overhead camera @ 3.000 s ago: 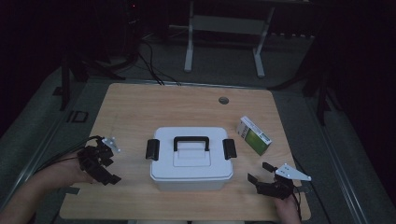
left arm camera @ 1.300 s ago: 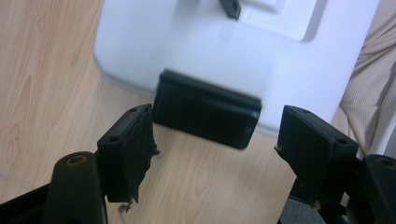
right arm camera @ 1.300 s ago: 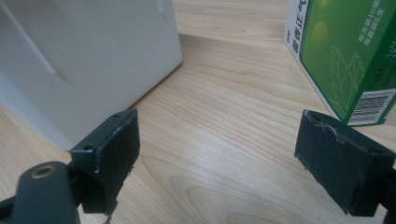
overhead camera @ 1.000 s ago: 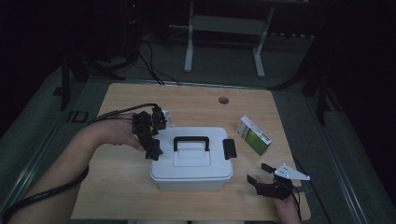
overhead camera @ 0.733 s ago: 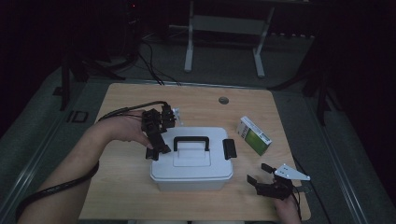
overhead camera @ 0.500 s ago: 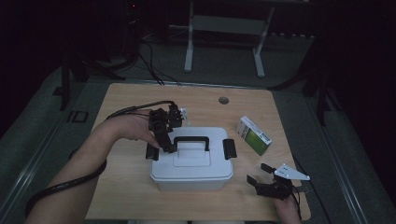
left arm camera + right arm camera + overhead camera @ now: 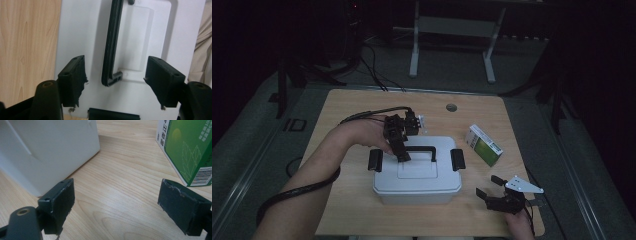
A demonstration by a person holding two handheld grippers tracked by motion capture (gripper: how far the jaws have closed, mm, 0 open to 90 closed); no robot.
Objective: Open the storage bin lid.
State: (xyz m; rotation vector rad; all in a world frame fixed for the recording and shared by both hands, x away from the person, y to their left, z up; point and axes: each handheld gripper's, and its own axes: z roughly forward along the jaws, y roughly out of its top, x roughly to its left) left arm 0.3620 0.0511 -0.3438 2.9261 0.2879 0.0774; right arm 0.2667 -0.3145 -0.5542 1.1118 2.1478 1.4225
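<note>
Risk of skidding off the black handle (image 7: 112,42) lying flat on the white box (image 7: 417,172) at frame centre, since left gripper (image 7: 401,149) fingers (image 7: 72,81) gape wide and empty astride its end; right gripper (image 7: 494,197) likewise open, idle lower right.

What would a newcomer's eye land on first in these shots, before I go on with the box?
First the white storage box in the middle of the wooden table, with the left tongs hovering open over the left end of its black handle. Next the green-and-white carton to the box's right, and the right tongs resting open near the table's front right corner.
</note>
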